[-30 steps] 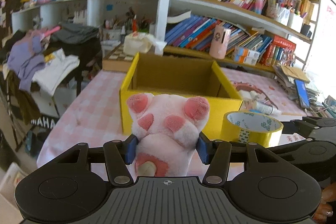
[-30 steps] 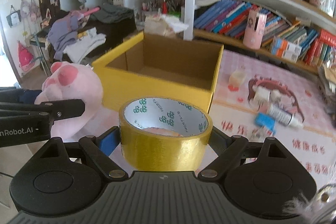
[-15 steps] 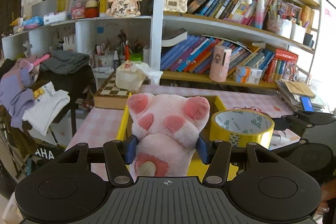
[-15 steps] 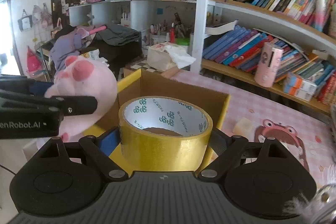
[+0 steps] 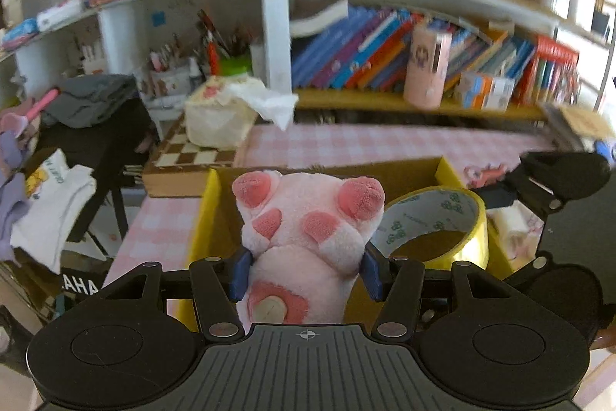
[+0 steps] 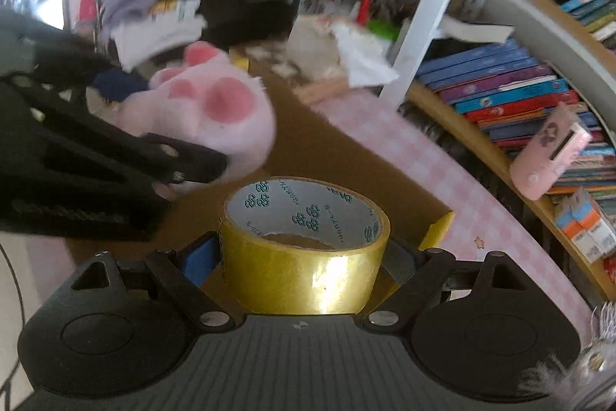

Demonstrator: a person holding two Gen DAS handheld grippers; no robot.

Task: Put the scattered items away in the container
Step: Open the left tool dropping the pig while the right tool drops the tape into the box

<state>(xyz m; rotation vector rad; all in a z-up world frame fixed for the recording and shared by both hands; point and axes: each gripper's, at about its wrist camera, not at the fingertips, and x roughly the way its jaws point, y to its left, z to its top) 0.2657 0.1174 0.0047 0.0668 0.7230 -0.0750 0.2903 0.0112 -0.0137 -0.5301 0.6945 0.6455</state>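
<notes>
Both loads over the yellow box: left gripper jaws clamp the plush paw, right gripper jaws pinch the tape roll; next, lower and release

1. the desk wears a pink checked cloth and runs ahead of the left tool.
2. a yellow cardboard box, open at the top, stands on the desk just under and ahead of that tool.
3. a chessboard lies ahead to the left at the desk's far edge, with a tissue box on it.
4. a bookshelf runs behind the desk, carrying books and a pink cup.
</notes>
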